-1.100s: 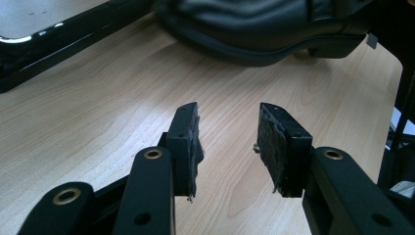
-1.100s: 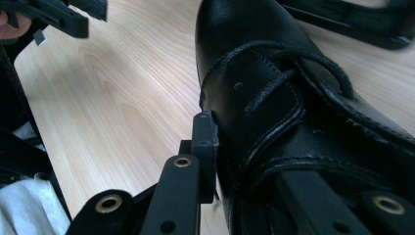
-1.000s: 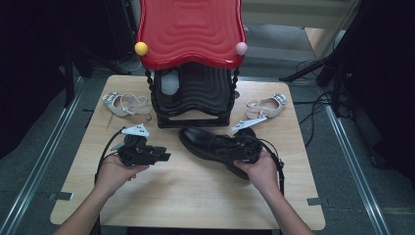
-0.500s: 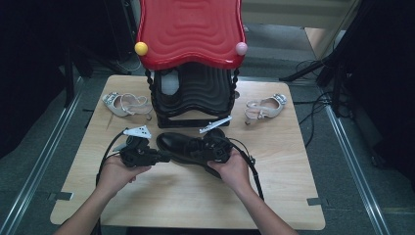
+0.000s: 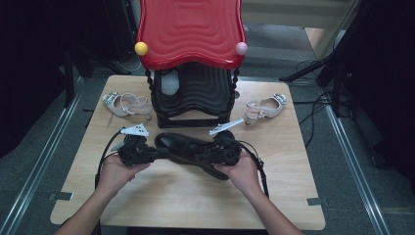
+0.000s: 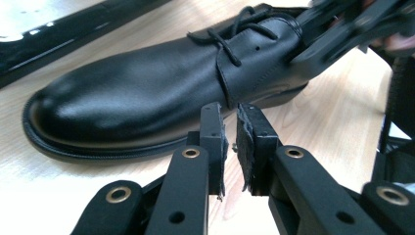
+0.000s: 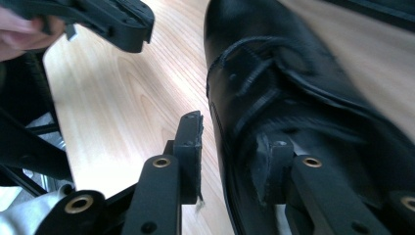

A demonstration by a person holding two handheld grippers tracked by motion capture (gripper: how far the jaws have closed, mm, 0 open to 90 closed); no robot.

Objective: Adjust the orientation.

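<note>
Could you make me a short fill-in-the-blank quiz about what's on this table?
1. The black shoe lies in front of a rack with a ____ top.
2. One pale sandal lies on each ____ of the rack.
3. The shoe fastens with ____.
4. The tabletop is made of ____.

Missing words: red; side; laces; wood

I see shoe (image 6: 147,83): black leather, smooth, glossy. Table (image 5: 161,196): pale wood grain, matt. My jaw pads (image 6: 215,142): black, rough-edged. Rack top (image 5: 191,29): red glossy plastic.
</note>
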